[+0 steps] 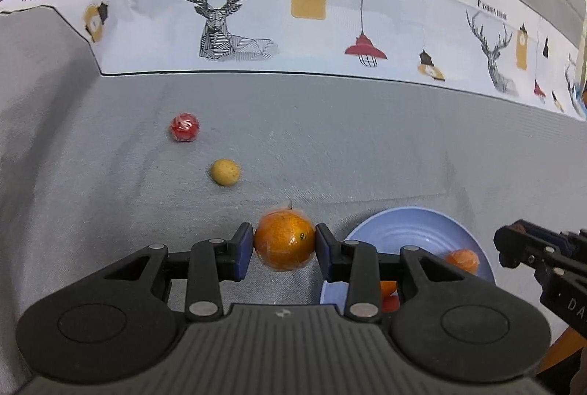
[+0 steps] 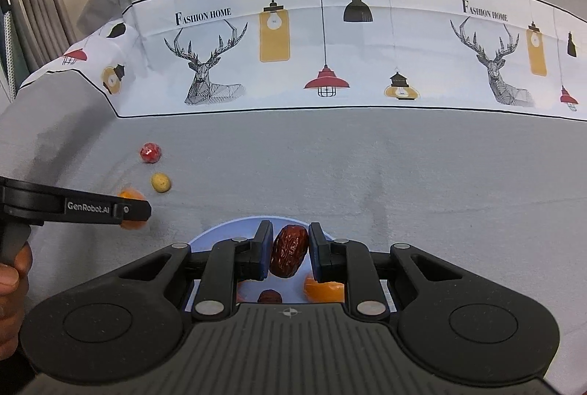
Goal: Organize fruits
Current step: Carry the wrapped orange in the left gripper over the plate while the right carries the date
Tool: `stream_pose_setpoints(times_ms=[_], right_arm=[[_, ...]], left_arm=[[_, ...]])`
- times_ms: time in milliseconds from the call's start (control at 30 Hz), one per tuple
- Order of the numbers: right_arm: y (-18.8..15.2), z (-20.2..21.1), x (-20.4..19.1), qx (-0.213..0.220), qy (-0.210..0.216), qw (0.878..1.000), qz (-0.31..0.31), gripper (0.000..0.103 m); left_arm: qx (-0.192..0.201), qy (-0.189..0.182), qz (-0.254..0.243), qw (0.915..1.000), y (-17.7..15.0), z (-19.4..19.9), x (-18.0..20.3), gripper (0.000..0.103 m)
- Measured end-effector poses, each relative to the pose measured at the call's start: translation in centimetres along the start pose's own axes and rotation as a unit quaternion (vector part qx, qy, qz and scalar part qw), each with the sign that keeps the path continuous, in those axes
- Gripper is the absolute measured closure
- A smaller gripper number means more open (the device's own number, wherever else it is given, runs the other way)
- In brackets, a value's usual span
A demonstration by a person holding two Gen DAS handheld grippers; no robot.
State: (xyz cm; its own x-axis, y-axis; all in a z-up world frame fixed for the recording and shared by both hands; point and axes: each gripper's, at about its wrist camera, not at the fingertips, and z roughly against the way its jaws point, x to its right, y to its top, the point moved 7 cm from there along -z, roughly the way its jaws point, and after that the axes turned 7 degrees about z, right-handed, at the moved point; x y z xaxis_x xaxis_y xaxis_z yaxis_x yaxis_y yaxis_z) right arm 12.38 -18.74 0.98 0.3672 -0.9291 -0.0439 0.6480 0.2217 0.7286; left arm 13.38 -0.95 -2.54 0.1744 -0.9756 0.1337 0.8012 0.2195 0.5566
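Observation:
My left gripper [image 1: 284, 246] is shut on a plastic-wrapped orange [image 1: 285, 239], held just left of the blue plate [image 1: 411, 230]. My right gripper [image 2: 291, 253] is shut on a wrinkled red date [image 2: 288, 250] above the blue plate [image 2: 220, 233]. In the plate lie an orange fruit [image 2: 324, 288], seen in the left wrist view too [image 1: 464, 259], and another date [image 2: 269, 296]. On the grey cloth to the left sit a wrapped red fruit [image 1: 184, 126] [image 2: 150, 153] and a small yellow fruit [image 1: 225, 172] [image 2: 160, 183]. The left gripper's side [image 2: 128, 209] shows in the right wrist view, with the orange [image 2: 130, 194] partly hidden behind it.
A grey tablecloth [image 1: 330, 145] covers the table, with a white printed band of deer and lamps [image 1: 234, 24] across the back. The right gripper's side [image 1: 532, 248] shows at the right edge of the left wrist view. A hand [image 2: 11, 281] holds the left gripper's handle.

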Motion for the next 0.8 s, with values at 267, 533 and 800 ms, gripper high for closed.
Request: stream_pose_setpoints(times_ms=[267, 533, 800], right_arm=[[0.1, -0.7, -0.5, -0.003, 0.002, 1.0, 0.013, 0.081], [0.0, -0.9, -0.5, -0.008, -0.004, 1.0, 0.013, 0.081], [-0.4, -1.2, -0.3, -0.022, -0.013, 1.0, 0.014, 0.081]], left_arm=[[-0.002, 0.002, -0.01, 0.9999, 0.0, -0.6, 0.5, 0.063], [-0.003, -0.004, -0.009, 0.9999, 0.0, -0.7, 0.6, 0.063], [-0.017, -0.036, -0.023, 0.9989, -0.6, -0.8, 1.7, 0.063]])
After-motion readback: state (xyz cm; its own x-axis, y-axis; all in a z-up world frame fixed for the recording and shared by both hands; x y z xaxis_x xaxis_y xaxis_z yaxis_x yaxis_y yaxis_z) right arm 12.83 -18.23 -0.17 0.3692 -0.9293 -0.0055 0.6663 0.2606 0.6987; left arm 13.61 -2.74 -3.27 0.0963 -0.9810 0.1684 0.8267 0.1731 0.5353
